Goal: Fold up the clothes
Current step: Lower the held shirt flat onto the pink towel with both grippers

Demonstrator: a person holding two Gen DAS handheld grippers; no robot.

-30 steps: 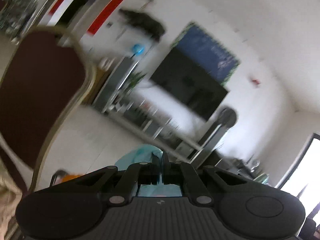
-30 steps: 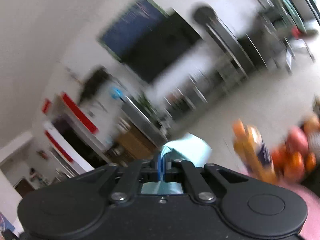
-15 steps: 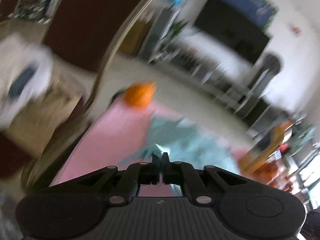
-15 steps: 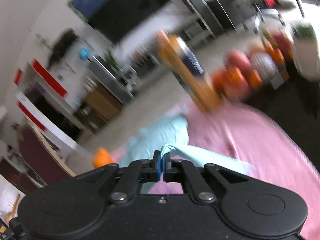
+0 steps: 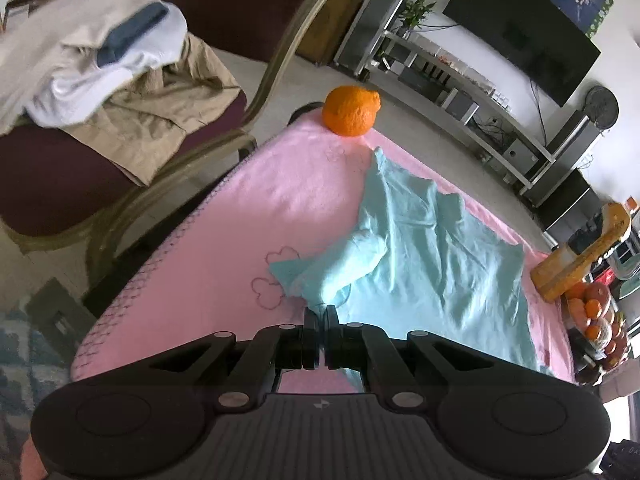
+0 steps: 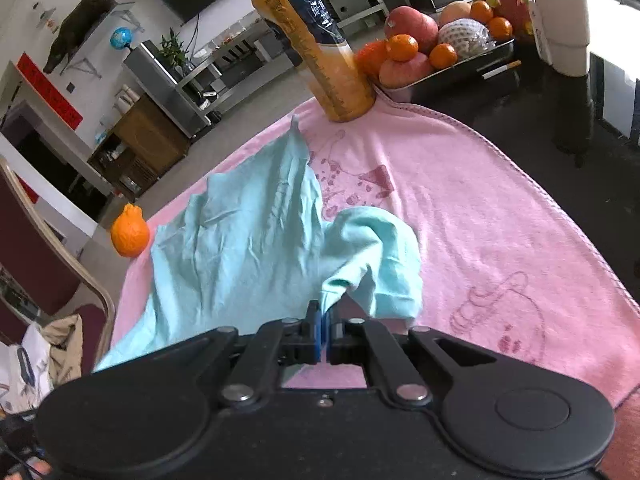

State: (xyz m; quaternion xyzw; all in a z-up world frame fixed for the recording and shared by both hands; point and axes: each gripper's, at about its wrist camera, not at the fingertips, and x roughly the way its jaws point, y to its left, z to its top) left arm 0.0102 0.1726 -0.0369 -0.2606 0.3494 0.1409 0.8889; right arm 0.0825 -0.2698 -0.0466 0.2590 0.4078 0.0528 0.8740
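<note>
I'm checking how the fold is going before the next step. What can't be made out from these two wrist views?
- Light blue garment: near edge hidden by the left gripper body, left wrist view.
- Same, right wrist view: the right gripper covers it.
- Juice bottle label: too small to read.

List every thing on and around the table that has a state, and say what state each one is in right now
left gripper: shut on the shirt.
right gripper: shut on the shirt.
light blue shirt: rumpled, unfolded, lying on the towel.
pink towel: spread flat.
juice bottle: upright, capped.
orange: whole, on the towel's corner.
fruit tray: full.
clothes on chair: heaped, unfolded.
</note>
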